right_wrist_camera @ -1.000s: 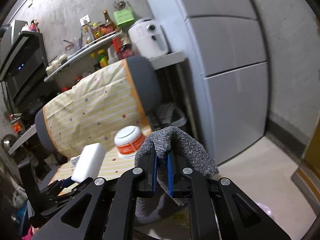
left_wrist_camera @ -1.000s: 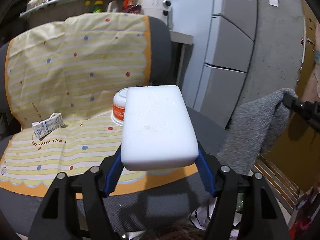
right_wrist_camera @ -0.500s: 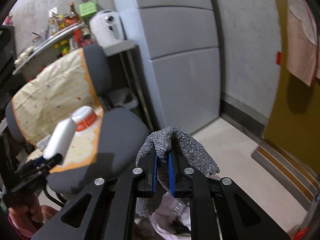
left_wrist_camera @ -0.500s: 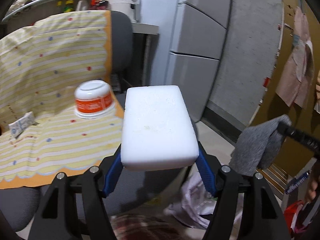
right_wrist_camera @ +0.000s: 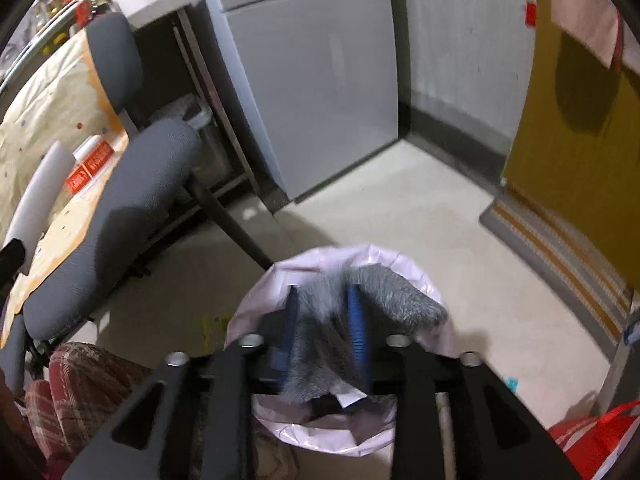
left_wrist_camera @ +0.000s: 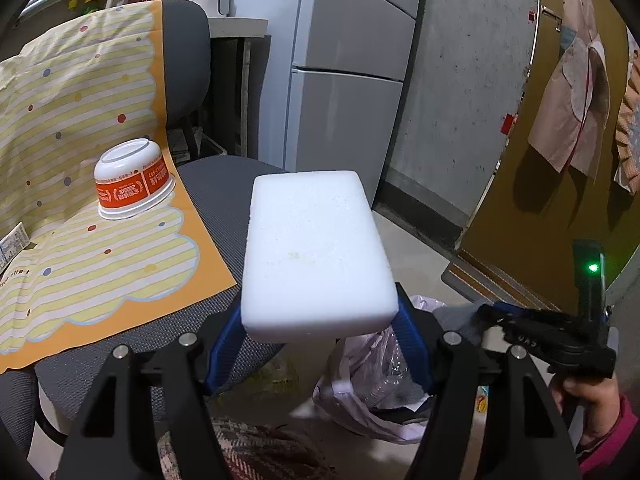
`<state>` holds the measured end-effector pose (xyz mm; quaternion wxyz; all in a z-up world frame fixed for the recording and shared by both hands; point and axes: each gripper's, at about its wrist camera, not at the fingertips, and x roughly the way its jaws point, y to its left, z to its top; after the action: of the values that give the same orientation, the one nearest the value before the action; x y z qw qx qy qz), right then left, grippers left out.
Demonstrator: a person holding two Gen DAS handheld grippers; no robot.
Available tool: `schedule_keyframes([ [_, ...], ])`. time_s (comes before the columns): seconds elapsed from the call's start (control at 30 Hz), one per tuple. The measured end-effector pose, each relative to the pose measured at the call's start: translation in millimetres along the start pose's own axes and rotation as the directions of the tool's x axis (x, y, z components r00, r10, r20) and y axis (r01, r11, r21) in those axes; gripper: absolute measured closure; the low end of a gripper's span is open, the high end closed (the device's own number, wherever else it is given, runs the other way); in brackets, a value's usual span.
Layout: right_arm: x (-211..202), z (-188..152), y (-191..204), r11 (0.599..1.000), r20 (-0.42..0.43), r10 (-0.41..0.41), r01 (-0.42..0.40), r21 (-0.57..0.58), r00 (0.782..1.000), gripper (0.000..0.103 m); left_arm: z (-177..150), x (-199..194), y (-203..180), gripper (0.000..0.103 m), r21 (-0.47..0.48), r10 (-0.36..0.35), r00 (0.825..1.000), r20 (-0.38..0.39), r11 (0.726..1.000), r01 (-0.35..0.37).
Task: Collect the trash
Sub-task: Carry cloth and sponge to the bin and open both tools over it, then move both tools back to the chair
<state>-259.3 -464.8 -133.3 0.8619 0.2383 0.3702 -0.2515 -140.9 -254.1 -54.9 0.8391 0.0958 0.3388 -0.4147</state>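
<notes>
The right gripper [right_wrist_camera: 322, 328] is parted over the pink trash bag [right_wrist_camera: 256, 304] on the floor, the grey cloth [right_wrist_camera: 396, 296] lying loose between its fingers. A white sponge [left_wrist_camera: 316, 256] is clamped in the left gripper [left_wrist_camera: 318, 344], beside the chair's front edge; its drop into the bag is judged next.

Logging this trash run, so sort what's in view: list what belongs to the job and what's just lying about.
Part of the job:
- white foam block, held in the left tongs
- grey knitted cloth, between the open right tongs over the bag
- pink trash bag on the floor
- upturned orange cup on the chair

Just lying about:
- fridge
- striped cloth
- red bag
</notes>
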Motion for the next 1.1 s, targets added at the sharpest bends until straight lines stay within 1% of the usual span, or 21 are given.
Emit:
schedule_keyframes([
  [0.07,2,-1,-1,1.000,-0.007,0.001,-0.001,0.006,1.000,0.057,0,2,-1,0.036,0.000,0.000,1.000,-0.006,1.000,0.000],
  [0.13,-3,0,-1,1.000,0.009,0.005,-0.005,0.005,1.000,0.056,-2,3,-4,0.036,0.004,-0.007,1.000,-0.012,1.000,0.007],
  [0.23,-22,8,-3,1.000,0.077,0.007,-0.008,0.012,0.997,0.056,-2,4,-10,0.036,0.023,-0.029,1.000,-0.012,0.999,0.030],
  [0.3,-37,12,-5,1.000,0.133,0.006,-0.008,0.020,0.991,0.055,-3,4,-18,0.036,0.044,-0.060,0.998,0.004,0.997,0.059],
  [0.37,-53,18,-7,1.000,0.199,-0.001,-0.005,0.029,0.980,0.054,-5,5,-29,0.036,0.081,-0.097,0.995,0.022,0.992,0.094],
  [0.4,-61,19,-7,0.999,0.232,-0.004,-0.004,0.031,0.973,0.053,-8,9,-39,0.036,0.115,-0.134,0.991,0.023,0.985,0.130],
  [0.43,-66,21,-8,1.000,0.256,-0.005,-0.003,0.031,0.967,0.053,-10,12,-46,0.036,0.136,-0.155,0.988,0.017,0.979,0.151],
  [0.5,-81,23,-11,0.999,0.317,-0.015,0.005,0.033,0.948,0.052,-15,20,-66,0.036,0.195,-0.204,0.979,0.006,0.961,0.198],
  [0.6,-97,25,-17,0.999,0.377,-0.018,0.002,0.041,0.926,0.051,-21,33,-92,0.036,0.271,-0.255,0.967,-0.010,0.930,0.248],
  [0.63,-101,25,-19,0.999,0.395,-0.019,0.001,0.046,0.919,0.050,-23,37,-99,0.036,0.282,-0.270,0.963,-0.016,0.923,0.263],
  [0.73,-107,27,-27,0.999,0.419,-0.032,0.011,0.053,0.907,0.049,-33,55,-116,0.036,0.290,-0.316,0.947,-0.062,0.902,0.320],
  [0.8,-109,27,-33,0.998,0.430,-0.042,0.016,0.064,0.902,0.048,-41,70,-124,0.036,0.296,-0.324,0.940,-0.104,0.893,0.341],
  [0.9,-106,28,-42,0.996,0.423,-0.049,0.015,0.084,0.905,0.048,-51,91,-135,0.036,0.306,-0.323,0.929,-0.182,0.879,0.366],
  [1.0,-102,26,-50,0.995,0.409,-0.051,0.011,0.100,0.911,0.048,-58,105,-141,0.035,0.321,-0.311,0.922,-0.230,0.870,0.374],
  [1.03,-100,25,-50,0.995,0.405,-0.052,0.011,0.103,0.913,0.048,-59,106,-141,0.030,0.320,-0.305,0.923,-0.235,0.872,0.369],
  [1.07,-98,25,-52,0.994,0.399,-0.051,0.010,0.105,0.916,0.048,-59,108,-141,0.022,0.315,-0.297,0.924,-0.241,0.876,0.364],
  [1.1,-97,25,-52,0.994,0.394,-0.049,0.008,0.106,0.918,0.048,-58,110,-139,0.019,0.304,-0.292,0.925,-0.244,0.882,0.359],
])
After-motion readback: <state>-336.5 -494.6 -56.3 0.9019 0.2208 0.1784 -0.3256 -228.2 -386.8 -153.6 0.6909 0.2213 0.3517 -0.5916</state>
